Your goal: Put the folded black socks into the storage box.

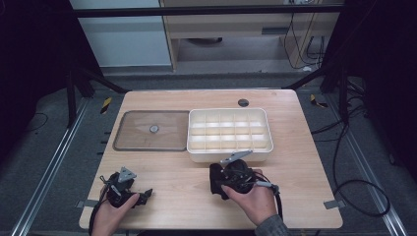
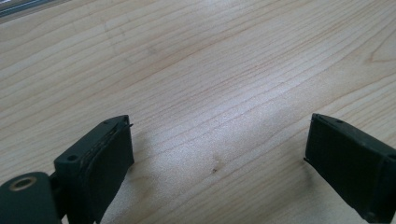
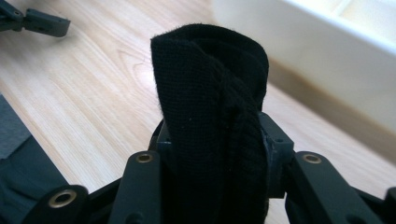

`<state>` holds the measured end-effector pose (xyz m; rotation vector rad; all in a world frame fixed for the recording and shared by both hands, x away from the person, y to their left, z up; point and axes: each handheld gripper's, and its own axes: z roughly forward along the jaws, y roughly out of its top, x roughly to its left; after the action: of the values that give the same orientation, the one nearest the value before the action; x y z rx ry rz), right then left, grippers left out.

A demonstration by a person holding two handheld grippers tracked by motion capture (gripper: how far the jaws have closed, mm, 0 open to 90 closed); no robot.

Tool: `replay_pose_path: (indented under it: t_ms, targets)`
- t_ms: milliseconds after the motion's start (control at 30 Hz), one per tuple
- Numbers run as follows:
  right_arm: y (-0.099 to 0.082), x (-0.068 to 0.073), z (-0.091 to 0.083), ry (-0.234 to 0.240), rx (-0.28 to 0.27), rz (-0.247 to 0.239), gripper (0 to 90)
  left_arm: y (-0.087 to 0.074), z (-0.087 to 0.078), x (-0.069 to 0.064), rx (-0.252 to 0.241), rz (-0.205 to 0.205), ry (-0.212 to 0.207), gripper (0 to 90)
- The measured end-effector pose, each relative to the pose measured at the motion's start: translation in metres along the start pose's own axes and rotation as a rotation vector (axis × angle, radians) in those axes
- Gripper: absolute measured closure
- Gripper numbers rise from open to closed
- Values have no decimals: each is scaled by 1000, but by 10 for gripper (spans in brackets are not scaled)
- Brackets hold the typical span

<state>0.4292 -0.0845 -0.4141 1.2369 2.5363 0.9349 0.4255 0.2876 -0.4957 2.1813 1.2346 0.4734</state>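
Pale wood-grain worktop (image 1: 305, 196) stands on a dark floor between metal rails, with black frame legs and loose cables at both sides. Near its middle sits a white compartment tray (image 1: 228, 155), its cells bare as far as can be seen, and just beside it on the left lies a clear flat lid (image 1: 130, 132) with a small round knob at its centre.

The right hand-held gripper (image 3: 212, 140) is clamped on a folded black cloth (image 3: 210, 93), probably a sock, whose free end stands up between the pads and rounds over at the top. In the high view the right hand-held gripper (image 1: 219, 179) carries this bundle just in front of the tray's near wall, close to it but apart. Held folded and upright like that, the bundle looks meant to drop into one narrow cell rather than spread across several.

The left hand-held gripper (image 2: 217, 154) has its jaws wide apart with nothing but bare wood between them; in the high view it (image 1: 142, 195) rests low near the front left corner, well apart from the tray, leaving the path clear.

Open wood lies to the right of the tray and along the front edge. The tray's near wall is the one edge the cloth must clear, so the lift needs height before it goes forward.
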Motion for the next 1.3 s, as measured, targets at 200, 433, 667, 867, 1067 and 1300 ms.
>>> replay_pose_path:
  t_ms: [200,433,667,867,1067,1300]
  targets:
    - [4,-24,-35,-57,-34,5,608,-1,1,0,2,-4,3,71]
    - [5,-70,-63,-128,-59,69,607,-1,3,0,7,1,2,69]
    - [13,-103,-81,-194,-52,103,607,-4,2,1,-13,-6,7,60]
    - [23,-122,-82,-231,-43,118,606,-5,4,2,-31,-8,4,42]
    - [36,-134,-80,-274,-36,106,605,-8,6,6,-58,-1,2,19]
    - [49,-141,-69,-298,2,81,605,-10,8,6,-81,-5,2,0]
